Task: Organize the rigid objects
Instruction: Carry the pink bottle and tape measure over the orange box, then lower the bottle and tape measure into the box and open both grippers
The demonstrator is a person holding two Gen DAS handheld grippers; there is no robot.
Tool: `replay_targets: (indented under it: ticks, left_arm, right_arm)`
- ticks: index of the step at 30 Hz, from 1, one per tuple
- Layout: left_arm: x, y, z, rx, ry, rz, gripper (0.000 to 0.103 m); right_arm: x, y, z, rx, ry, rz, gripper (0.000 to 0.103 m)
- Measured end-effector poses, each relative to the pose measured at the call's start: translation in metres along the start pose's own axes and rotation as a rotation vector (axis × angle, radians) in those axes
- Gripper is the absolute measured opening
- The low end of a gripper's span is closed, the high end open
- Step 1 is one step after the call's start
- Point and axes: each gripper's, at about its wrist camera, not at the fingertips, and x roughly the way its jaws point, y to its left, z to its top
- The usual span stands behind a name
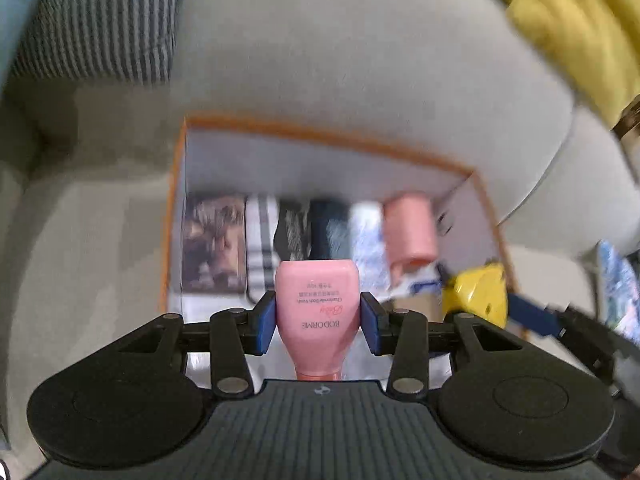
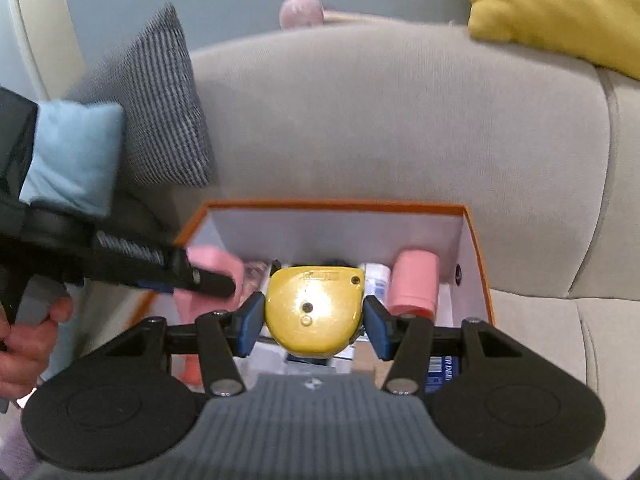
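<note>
My left gripper (image 1: 318, 314) is shut on a pink BODORME body-wash tube (image 1: 318, 300), held over the orange-rimmed white box (image 1: 328, 136) on the sofa. My right gripper (image 2: 314, 312) is shut on a yellow tape measure (image 2: 314, 308), held over the same box (image 2: 336, 205). The tape measure (image 1: 478, 294) shows in the left view at the box's right side. The pink tube (image 2: 214, 266) shows in the right view at the box's left, partly hidden by the left gripper. A pink cylinder (image 1: 410, 228) lies in the box at the far right; it also shows in the right wrist view (image 2: 414, 284).
The box holds a row of flat packs (image 1: 256, 240) along its far wall. A grey striped cushion (image 1: 104, 20) lies far left, a yellow cushion (image 1: 576, 28) far right, on the grey sofa (image 1: 340, 52). A hand (image 2: 28, 340) holds the left gripper.
</note>
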Motion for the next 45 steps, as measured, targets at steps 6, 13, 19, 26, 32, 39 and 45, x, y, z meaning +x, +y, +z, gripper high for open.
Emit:
replay_targets:
  ticks: [6,13,19,26,32,39,45]
  left_arm:
    - [0.04,0.001,-0.006,0.016,0.085,0.1,0.049]
    - [0.066,-0.002,0.001,0.013,0.17,0.152,0.049]
    - [0.085,0.008,0.005,-0.038,0.244,0.147,0.05]
    - [0.058,0.016,0.002,-0.037,0.191,0.058,0.057]
    - [-0.024,0.035,-0.007,-0.078,-0.07,-0.027,0.056]
    - [-0.063,0.068,-0.044,-0.151,-0.268,0.024,0.055]
    - [-0.055,0.103,-0.061,-0.331,-0.268,-0.094,0.04]
  right_arm:
    - [0.027,-0.016,0.002,0.01,0.033,0.005,0.055]
    - [0.033,-0.02,0.001,0.004,0.023,0.009,0.055]
    - [0.03,-0.021,0.0,0.024,0.0,-0.015,0.055]
    - [0.029,-0.014,-0.003,-0.003,0.022,-0.006,0.055]
    - [0.029,-0.001,-0.003,0.046,0.061,0.045,0.055]
    - [0.066,0.042,-0.007,0.134,0.221,0.211,0.055]
    - [0.1,0.066,-0.002,0.191,0.353,0.188,0.055]
